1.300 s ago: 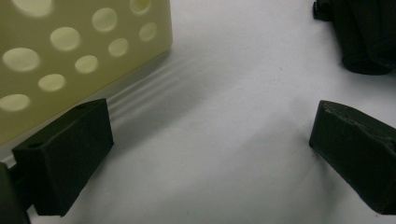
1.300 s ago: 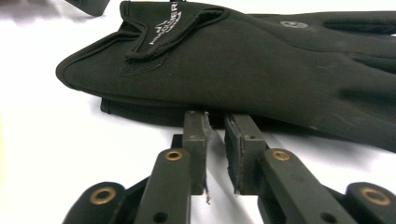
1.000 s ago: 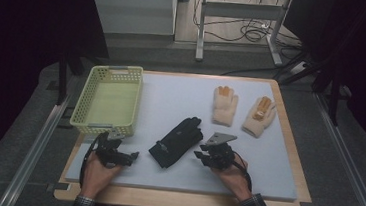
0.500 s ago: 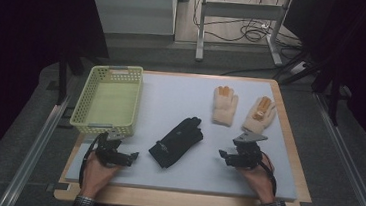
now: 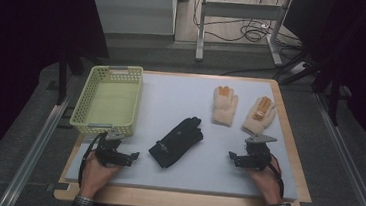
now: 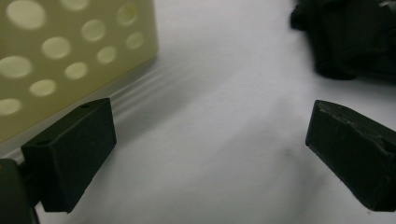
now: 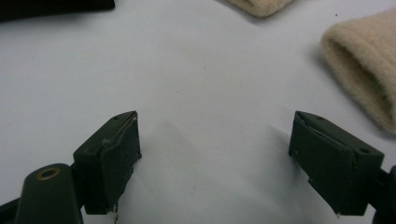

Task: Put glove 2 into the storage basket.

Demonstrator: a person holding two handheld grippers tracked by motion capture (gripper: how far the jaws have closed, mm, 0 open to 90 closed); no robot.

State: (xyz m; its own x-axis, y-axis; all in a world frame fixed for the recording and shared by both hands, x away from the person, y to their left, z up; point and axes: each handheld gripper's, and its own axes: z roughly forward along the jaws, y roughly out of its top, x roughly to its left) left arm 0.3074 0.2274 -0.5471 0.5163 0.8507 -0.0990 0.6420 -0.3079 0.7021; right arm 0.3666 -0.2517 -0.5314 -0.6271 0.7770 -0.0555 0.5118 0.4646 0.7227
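Across the table's white mat [image 5: 171, 94], going from biggest to smallest: a pale green basket [image 5: 108, 99] sits at ten o'clock, a black glove [image 5: 176, 141] lies near the centre, and two cream gloves, one [image 5: 225, 105] beside the other [image 5: 260, 115], rest at two o'clock. The left gripper [image 5: 135, 155] waits at seven o'clock with its jaws spread and nothing between them. The right gripper [image 5: 231, 157], at five o'clock, has just been opening its jaws, and they stand wide over bare mat.

By the look of it, the black glove has been set down and the gloves are being sorted; the next move probably calls for the right gripper to swing up to the nearer cream glove and pinch its cuff.

From the right gripper view, that cuff's fuzzy open end [image 7: 362, 65] shows up close. From the left gripper view, the basket's perforated wall [image 6: 70, 51] stands just beside one jaw.
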